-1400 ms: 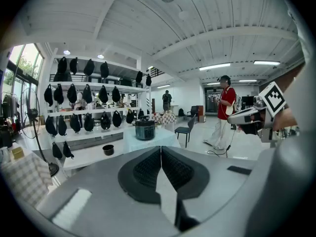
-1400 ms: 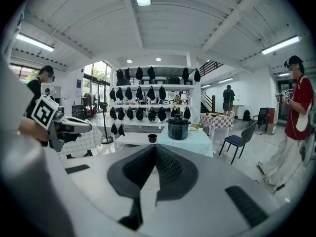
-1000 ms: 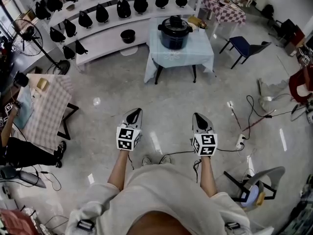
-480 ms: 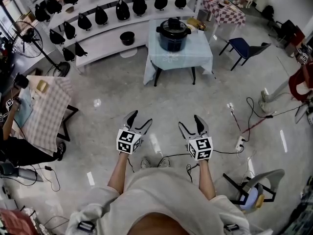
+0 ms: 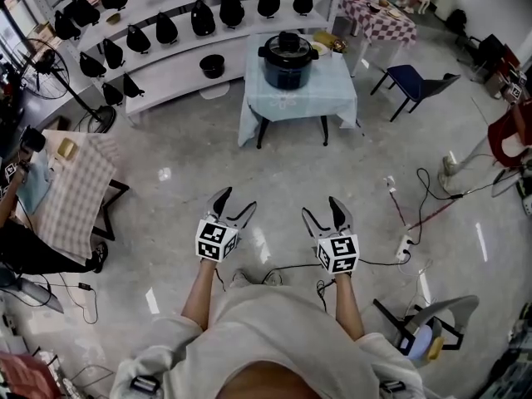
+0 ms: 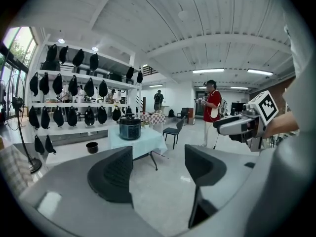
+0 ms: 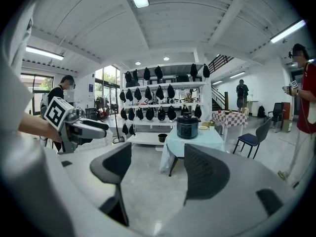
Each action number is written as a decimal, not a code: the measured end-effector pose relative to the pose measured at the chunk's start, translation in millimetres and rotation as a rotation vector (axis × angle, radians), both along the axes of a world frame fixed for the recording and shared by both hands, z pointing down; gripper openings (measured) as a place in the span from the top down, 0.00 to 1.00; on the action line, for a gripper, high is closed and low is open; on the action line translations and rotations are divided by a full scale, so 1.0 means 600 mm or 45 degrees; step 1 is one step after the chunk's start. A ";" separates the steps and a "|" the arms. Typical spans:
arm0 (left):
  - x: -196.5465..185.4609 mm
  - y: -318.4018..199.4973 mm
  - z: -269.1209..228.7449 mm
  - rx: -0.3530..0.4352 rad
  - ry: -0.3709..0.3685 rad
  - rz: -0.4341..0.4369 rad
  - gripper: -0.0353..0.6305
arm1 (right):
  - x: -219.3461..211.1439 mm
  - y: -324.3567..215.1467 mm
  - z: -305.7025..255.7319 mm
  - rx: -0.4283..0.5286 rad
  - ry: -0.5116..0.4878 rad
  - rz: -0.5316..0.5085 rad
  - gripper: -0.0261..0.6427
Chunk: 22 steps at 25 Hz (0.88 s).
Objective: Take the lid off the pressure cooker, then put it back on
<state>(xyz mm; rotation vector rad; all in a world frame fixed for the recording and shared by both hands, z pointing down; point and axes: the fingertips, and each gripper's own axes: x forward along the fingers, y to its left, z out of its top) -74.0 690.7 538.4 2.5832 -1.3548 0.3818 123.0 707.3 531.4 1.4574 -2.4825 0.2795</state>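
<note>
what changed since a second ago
The left claw and right claw have both just opened: a second ago each was shut, and now their jaws stand apart with nothing between them. Nothing was taken hold of. Unchanged: the cooker sits on the table far across the floor, lid on, untouched.

Glossy dark cooker point(image 5: 287, 59); pale cloth table cover point(image 5: 332, 100); polished floor point(image 5: 274, 169).
</note>
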 end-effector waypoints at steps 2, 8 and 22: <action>0.009 -0.010 0.002 0.001 0.006 -0.010 0.48 | 0.009 -0.011 0.003 -0.003 0.002 -0.008 0.50; 0.039 -0.062 0.020 -0.019 0.006 0.001 0.48 | 0.031 -0.071 0.016 -0.024 0.008 -0.012 0.50; 0.028 -0.374 0.058 -0.046 0.016 0.075 0.48 | 0.003 -0.374 0.047 -0.061 0.039 0.023 0.50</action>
